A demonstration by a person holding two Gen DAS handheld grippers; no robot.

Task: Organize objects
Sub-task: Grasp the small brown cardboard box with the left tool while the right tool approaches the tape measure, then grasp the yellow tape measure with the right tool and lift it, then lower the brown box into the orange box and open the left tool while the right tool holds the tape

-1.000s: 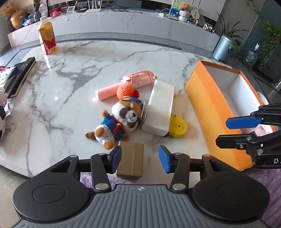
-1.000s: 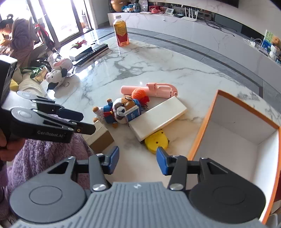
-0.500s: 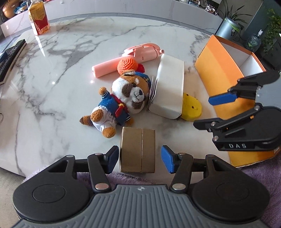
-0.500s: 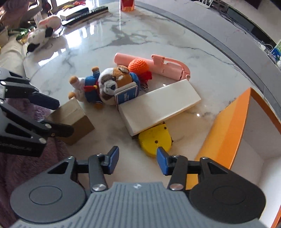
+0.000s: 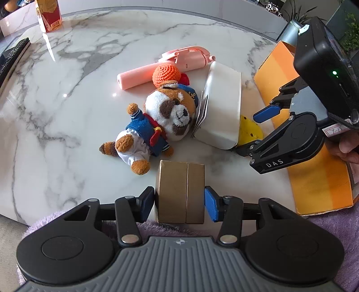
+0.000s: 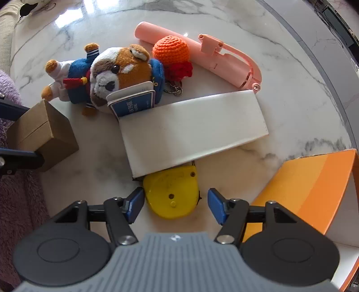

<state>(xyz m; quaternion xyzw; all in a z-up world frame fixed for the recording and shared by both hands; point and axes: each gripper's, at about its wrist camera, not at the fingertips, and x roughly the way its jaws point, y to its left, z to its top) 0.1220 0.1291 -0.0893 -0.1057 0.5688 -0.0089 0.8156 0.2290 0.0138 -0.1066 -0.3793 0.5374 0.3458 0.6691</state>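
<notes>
A brown cardboard box (image 5: 181, 192) stands at the near edge of the marble table (image 5: 67, 89), between the pads of my left gripper (image 5: 179, 202); both pads touch its sides. It also shows in the right wrist view (image 6: 42, 134). My right gripper (image 6: 175, 205) is open, its pads either side of a yellow tape measure (image 6: 171, 195) that lies partly under a white box (image 6: 193, 132). A plush dog (image 5: 157, 121), an orange crocheted ball (image 5: 165, 73) and a pink selfie stick (image 5: 161, 65) lie behind.
An open orange box (image 5: 314, 175) with a white inside stands at the right; its wall shows in the right wrist view (image 6: 314, 186). A drink bottle (image 5: 48, 13) stands at the far left. A purple fleece (image 5: 336, 224) lies at the near edge.
Both grippers have moved down and forward. The left one's pads have come in against the brown box. The right one has dropped over the yellow tape measure.
</notes>
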